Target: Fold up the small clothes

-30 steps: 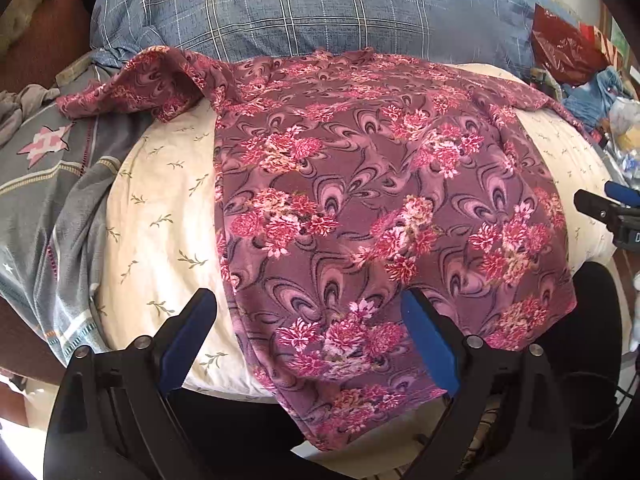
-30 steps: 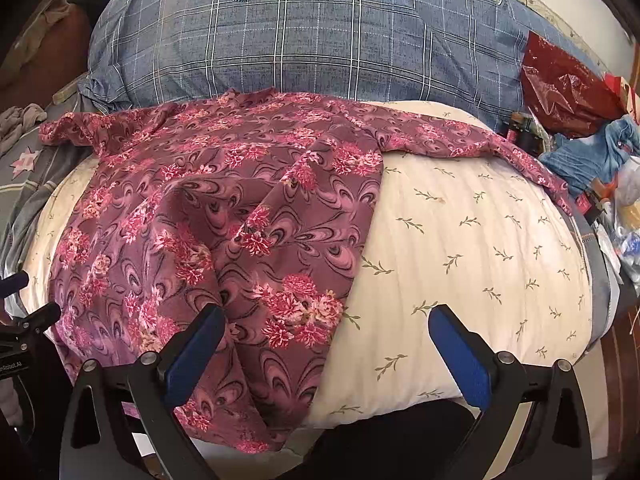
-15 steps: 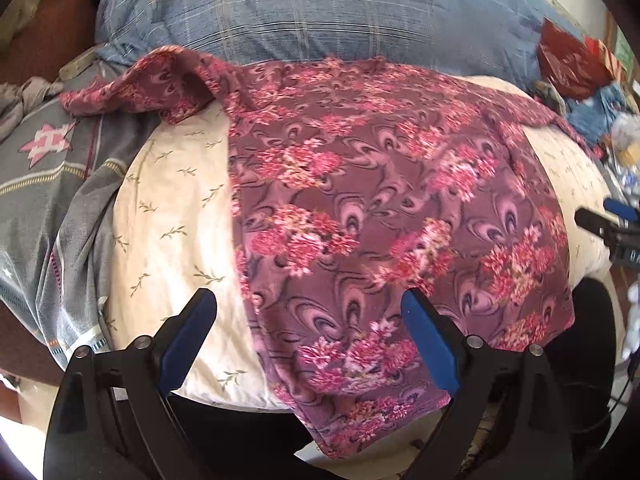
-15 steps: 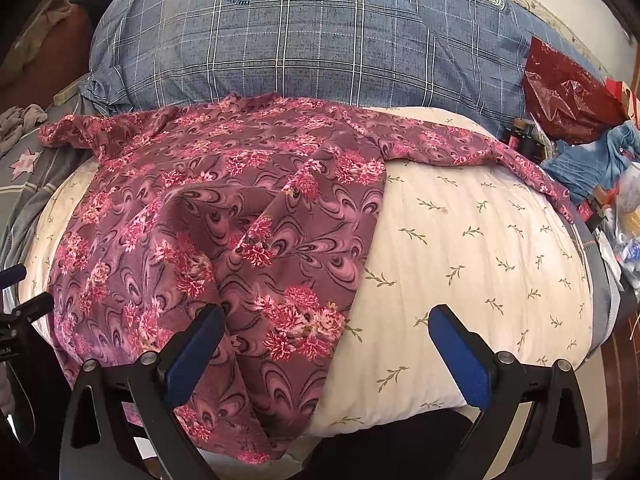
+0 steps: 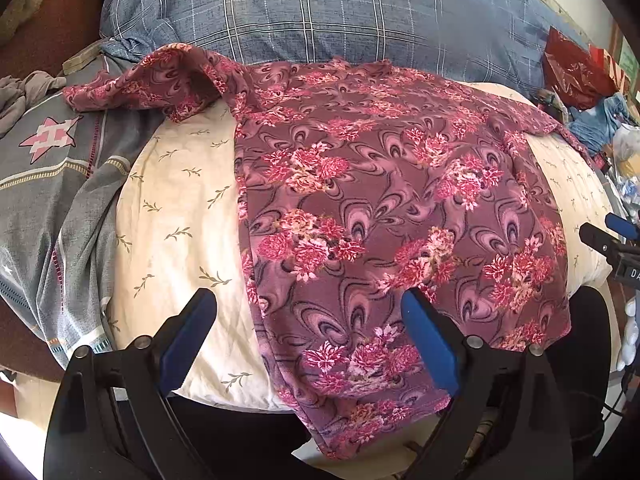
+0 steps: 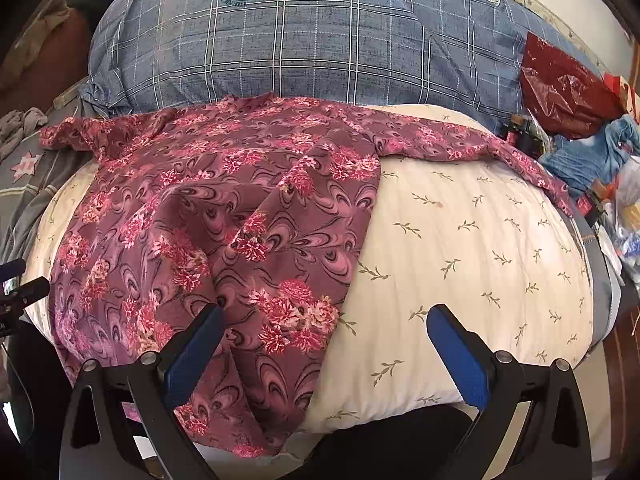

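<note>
Floral maroon shirt [image 5: 400,208] spread flat over a cream leaf-print pillow [image 5: 176,216] (a blue plaid pillow [image 6: 320,48] lies behind), its hem hanging over the near edge; left gripper [image 5: 310,332] and right gripper [image 6: 326,344] both gape wide, holding nothing.

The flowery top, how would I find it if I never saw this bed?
Find the big blue checked pillow; before it lies a cream pillow with leaf sprigs. The flowery top is spread over that, the only maroon cloth with pink blossoms.
</note>
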Demonstrator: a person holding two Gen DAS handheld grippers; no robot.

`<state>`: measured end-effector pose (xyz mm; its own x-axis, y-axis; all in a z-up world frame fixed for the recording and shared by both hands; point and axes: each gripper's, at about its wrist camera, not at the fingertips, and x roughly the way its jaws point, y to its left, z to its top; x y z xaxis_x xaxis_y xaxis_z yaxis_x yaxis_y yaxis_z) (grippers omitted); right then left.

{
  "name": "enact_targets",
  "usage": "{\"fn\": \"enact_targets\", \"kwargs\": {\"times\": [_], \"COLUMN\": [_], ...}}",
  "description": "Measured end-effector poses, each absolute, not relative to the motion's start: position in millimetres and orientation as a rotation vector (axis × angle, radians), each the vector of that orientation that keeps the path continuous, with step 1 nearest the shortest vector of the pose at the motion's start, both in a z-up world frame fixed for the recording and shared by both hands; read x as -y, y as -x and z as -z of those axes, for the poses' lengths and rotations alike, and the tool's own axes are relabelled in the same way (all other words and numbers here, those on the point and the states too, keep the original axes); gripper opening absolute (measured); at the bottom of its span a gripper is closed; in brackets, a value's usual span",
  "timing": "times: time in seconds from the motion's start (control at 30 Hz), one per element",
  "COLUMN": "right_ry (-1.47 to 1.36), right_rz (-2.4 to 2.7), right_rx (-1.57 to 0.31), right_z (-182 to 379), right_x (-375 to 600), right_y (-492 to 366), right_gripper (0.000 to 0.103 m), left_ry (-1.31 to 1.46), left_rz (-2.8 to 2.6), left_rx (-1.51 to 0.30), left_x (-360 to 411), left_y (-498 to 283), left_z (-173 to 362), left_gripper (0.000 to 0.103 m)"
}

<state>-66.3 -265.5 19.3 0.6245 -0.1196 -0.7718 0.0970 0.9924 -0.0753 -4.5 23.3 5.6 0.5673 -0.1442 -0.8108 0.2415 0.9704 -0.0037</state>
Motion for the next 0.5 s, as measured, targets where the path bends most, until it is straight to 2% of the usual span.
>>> {"fn": "enact_targets", "kwargs": {"times": [0.5], "right_ry": [0.03], "right_rz": [0.12], "right_rx": [-0.875], "right_z": [-20.4], "right_x": [267.0], "right_y": [74.6], "right_gripper": [0.101], "left_ry": [-0.143], "left_rz": [0.235], "left_rx": [-0.959], "left_x": [-17.4], "left_y": [11.0], "left_z": [-3.0], "left_gripper": [0.095]}}
